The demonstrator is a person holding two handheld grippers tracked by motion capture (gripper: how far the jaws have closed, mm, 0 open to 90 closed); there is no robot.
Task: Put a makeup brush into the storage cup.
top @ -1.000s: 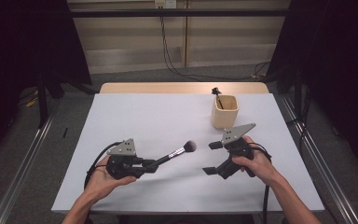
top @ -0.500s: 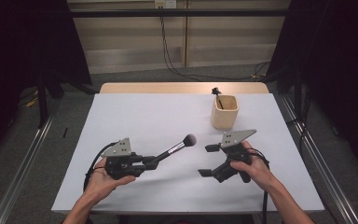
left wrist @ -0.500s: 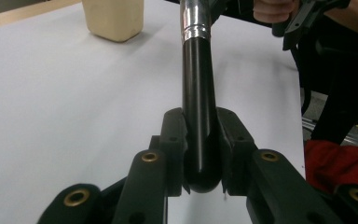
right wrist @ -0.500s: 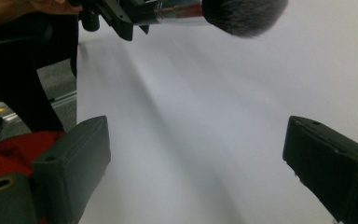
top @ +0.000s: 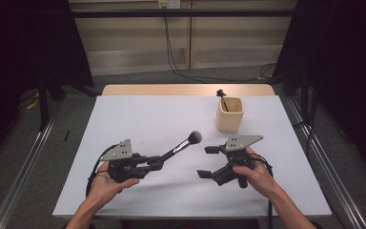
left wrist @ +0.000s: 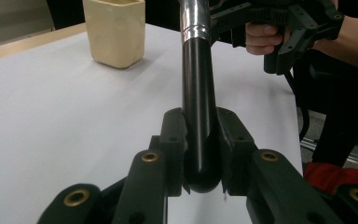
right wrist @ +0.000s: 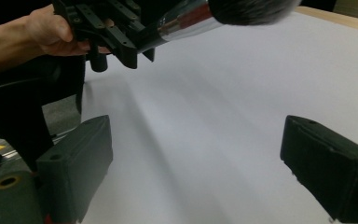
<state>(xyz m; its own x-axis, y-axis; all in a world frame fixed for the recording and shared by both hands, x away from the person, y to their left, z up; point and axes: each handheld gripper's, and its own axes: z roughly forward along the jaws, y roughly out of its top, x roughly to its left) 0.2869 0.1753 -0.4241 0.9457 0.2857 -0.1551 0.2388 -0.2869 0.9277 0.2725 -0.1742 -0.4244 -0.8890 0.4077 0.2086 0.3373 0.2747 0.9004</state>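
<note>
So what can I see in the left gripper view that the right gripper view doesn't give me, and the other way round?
The left gripper view alone gives the cream cup and the left gripper clamped round the brush's black handle. The right gripper view alone gives the brush's dark bristle head and the right gripper with its jaws wide apart, nothing between them. Both share the white table, the brush's silver collar and the opposite hand's gripper farther off.

black tongs (top: 155,162) with brass-ringed screw holes; grey three-cornered top plates; trailing black cables; bare forearms
</note>
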